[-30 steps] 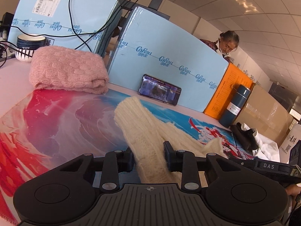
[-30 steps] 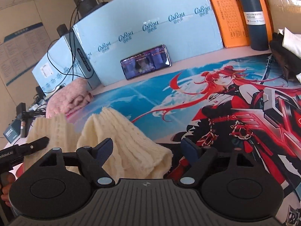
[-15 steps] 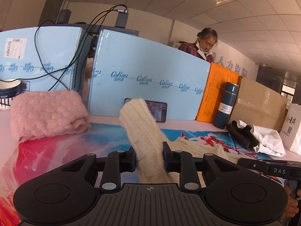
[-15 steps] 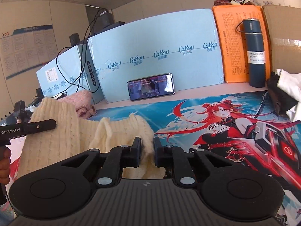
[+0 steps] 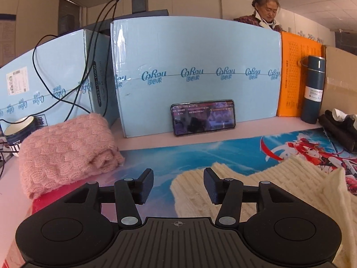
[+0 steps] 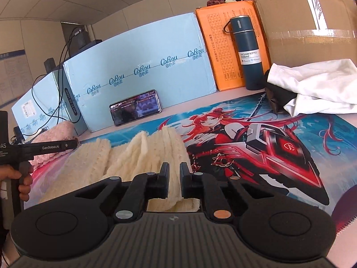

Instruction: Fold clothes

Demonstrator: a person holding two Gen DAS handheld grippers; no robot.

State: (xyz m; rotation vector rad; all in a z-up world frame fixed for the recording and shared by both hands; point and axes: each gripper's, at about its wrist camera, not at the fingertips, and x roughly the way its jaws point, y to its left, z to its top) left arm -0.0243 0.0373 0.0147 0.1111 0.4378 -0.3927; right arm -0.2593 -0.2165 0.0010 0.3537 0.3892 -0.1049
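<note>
A: Start at the left. What's there?

B: A dark, white-rimmed ceramic cup (image 5: 19, 126) at the table edge; its inside is hidden. Beside it a folded pink cable-knit sweater (image 5: 67, 154) lies clear of the printed anime desk mat (image 6: 256, 138), probably a finished piece set aside.

A: And the left gripper (image 5: 178, 184)?

B: Released. Its jaws have just been opening and nothing sits between them; the cream ribbed-knit sweater (image 5: 256, 189) lies just right of it on the mat, so I judge that side has been laid down.

A: The black smartphone (image 5: 203, 117)?

B: Propped on its long edge against the pale blue cardboard box (image 5: 196, 55), screen lit, likely so it can be watched.

A: Then the right gripper (image 6: 174, 179)?

B: Clenched on a bunched fold of the cream sweater, which spreads leftward from it across the mat's left half. Holding that edge looks like the start of the next fold.

A: Far right?

B: A dark blue vacuum bottle (image 6: 245, 53), capped, contents unseen, stands against an orange box (image 6: 214, 51); crumpled white cloth (image 6: 316, 84) over dark garments likely awaits folding.
</note>
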